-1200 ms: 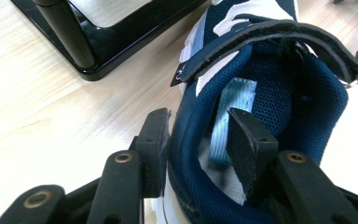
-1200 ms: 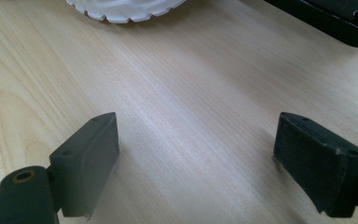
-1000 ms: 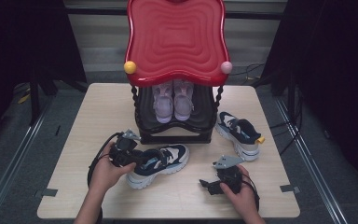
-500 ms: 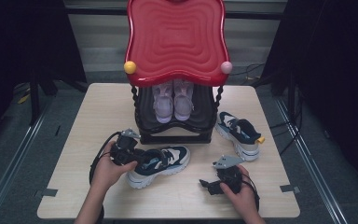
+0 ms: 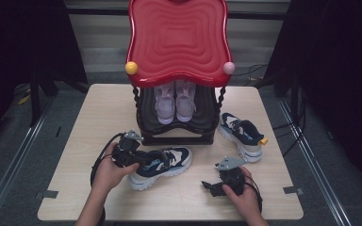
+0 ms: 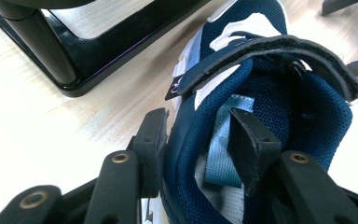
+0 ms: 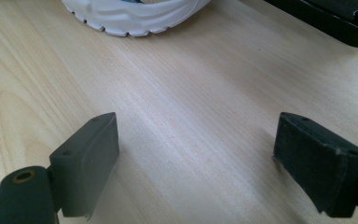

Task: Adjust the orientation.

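Gripping the heel collar of the navy-and-white sneaker (image 5: pixel 162 162) lying on the wooden table (image 5: pixel 99 117) just before the black shoe rack (image 5: pixel 179 134), left gripper (image 6: pixel 200 144) having just tightened, right gripper (image 7: pixel 196 158) resting wide open and empty nearby, likely lifting the shoe toward the rack next.
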A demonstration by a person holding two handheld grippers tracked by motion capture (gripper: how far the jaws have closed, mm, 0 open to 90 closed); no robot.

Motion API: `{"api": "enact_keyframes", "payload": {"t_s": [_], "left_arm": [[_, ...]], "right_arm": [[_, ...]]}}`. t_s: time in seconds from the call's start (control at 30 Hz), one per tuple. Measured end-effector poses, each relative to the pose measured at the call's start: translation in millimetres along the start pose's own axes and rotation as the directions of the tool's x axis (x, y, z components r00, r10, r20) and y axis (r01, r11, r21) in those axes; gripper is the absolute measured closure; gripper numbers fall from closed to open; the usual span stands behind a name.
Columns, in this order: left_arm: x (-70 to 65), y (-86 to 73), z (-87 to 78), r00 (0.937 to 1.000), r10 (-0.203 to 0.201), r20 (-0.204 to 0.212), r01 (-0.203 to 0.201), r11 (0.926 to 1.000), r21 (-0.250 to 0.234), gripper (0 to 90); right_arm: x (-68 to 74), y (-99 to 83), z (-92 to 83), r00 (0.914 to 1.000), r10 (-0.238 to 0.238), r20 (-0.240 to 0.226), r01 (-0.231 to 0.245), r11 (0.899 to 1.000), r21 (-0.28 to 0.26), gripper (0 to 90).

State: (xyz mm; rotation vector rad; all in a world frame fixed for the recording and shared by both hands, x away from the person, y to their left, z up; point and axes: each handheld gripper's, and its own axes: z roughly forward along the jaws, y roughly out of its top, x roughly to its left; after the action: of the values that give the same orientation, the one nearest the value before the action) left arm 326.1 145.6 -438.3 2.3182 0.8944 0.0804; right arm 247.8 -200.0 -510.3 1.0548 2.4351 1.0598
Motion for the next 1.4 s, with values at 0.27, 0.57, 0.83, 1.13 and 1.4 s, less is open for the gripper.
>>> {"api": "enact_keyframes", "payload": {"t_s": [0.27, 0.57, 0.83, 1.13, 1.4], "left_arm": [[-2.1, -0.7, -1.3, 0.9995, 0.024, -0.019, -0.024, 0.9996, 0.014, 70.4], [0.0, -8.5, -10.8, 0.9992, 0.02, -0.035, -0.02, 0.9998, 0.009, 76.8], [7.2, -21.1, -30.1, 0.9978, -0.009, -0.066, 0.009, 1.0, -0.004, 77.2], [20.1, -43.6, -48.5, 0.995, -0.056, -0.082, 0.056, 0.9984, -0.011, 77.2], [32.2, -60.2, -63.5, 0.9854, -0.108, -0.132, 0.105, 0.9941, -0.027, 77.2]], "right_arm": [[-0.1, 0.0, 0.1, 1.0, -0.001, 0.0, 0.001, 1.0, -0.001, 13.5], [0.0, 0.0, 0.0, 1.0, 0.0, 0.0, 0.0, 1.0, 0.0, 13.5], [-0.1, 0.0, 0.1, 1.0, -0.001, 0.0, 0.001, 1.0, -0.001, 13.5], [0.2, 0.1, -0.1, 1.0, 0.005, -0.002, -0.005, 1.0, 0.003, 13.4], [-0.3, 0.2, 0.2, 1.0, 0.002, -0.002, -0.002, 1.0, 0.0, 13.3]]}}
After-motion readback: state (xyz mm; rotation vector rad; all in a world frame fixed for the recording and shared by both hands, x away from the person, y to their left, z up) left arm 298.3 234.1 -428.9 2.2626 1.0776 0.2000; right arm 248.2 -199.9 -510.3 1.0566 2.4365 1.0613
